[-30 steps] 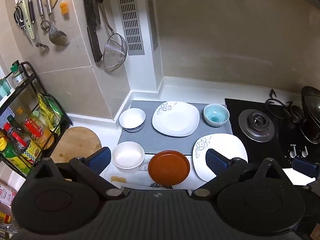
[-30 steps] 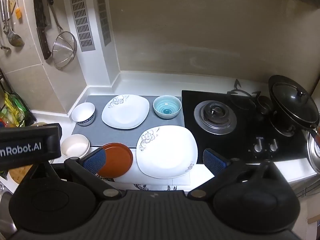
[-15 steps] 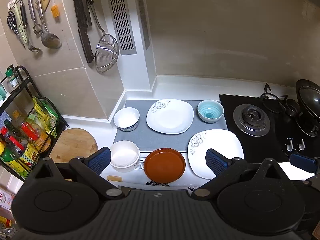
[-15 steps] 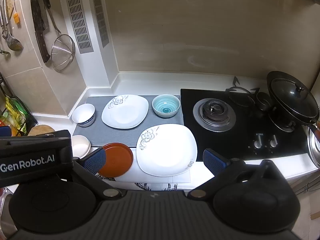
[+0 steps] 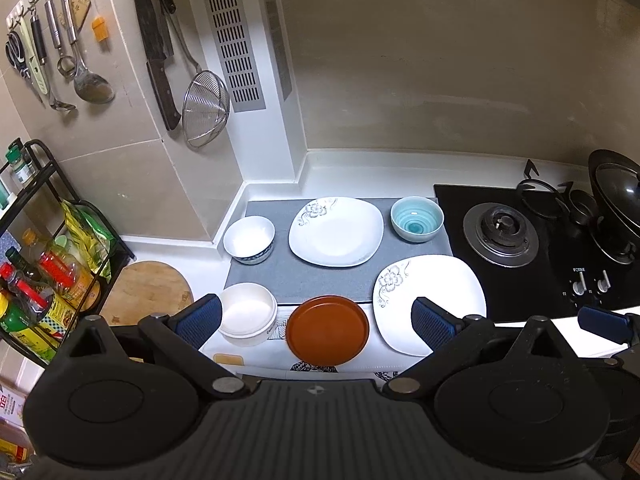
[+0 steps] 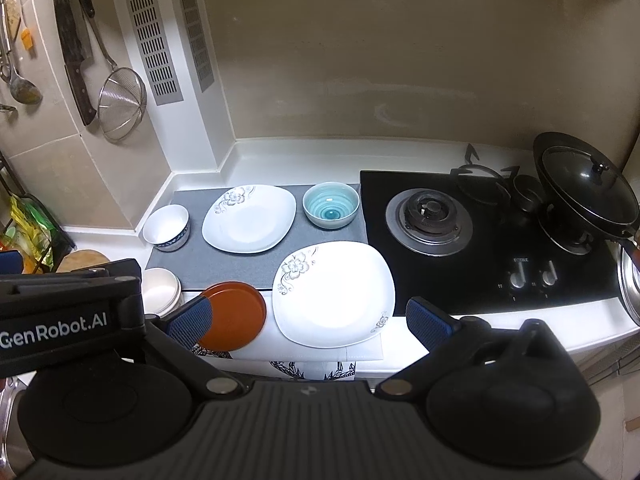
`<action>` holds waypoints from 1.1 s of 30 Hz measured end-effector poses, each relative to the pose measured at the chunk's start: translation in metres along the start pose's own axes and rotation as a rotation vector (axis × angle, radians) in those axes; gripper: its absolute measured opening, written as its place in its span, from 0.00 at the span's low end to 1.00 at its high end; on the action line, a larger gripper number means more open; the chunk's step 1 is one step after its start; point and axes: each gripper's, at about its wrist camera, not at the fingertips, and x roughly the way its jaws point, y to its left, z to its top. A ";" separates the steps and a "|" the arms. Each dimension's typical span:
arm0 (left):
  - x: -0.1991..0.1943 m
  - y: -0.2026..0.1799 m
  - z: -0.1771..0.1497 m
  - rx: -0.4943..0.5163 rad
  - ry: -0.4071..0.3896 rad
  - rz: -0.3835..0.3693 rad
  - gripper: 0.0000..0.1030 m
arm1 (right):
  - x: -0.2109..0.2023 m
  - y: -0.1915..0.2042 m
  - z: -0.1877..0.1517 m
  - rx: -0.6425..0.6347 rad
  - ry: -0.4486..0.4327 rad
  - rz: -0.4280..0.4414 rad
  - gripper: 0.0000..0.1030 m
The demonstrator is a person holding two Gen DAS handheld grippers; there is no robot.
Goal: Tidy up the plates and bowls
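Still wide-jawed, both grippers (image 5: 316, 318) (image 6: 308, 318) have drifted slightly — brown plate (image 5: 327, 330) untouched.

I've got both black two-finger tools w/ blue pads wide open, nothing held: left tool (image 5: 316, 316) and right tool (image 6: 308, 316) hover level, side by side, pointing fwd.

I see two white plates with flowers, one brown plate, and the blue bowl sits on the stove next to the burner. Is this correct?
Not quite. The blue bowl sits on the grey mat, beside the stove, not on it; the right wrist view shows this. The two flowered white plates and the brown plate are as you say.
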 end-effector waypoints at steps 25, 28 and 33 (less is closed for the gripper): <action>-0.008 -0.026 -0.005 0.009 -0.004 0.000 0.98 | -0.003 -0.031 -0.005 0.005 -0.003 0.012 1.00; -0.010 -0.031 -0.005 0.013 -0.011 -0.001 0.98 | -0.004 -0.036 -0.005 0.008 -0.010 0.010 1.00; -0.009 -0.037 -0.005 0.020 -0.010 -0.009 0.98 | -0.004 -0.043 -0.006 0.017 -0.007 0.011 1.00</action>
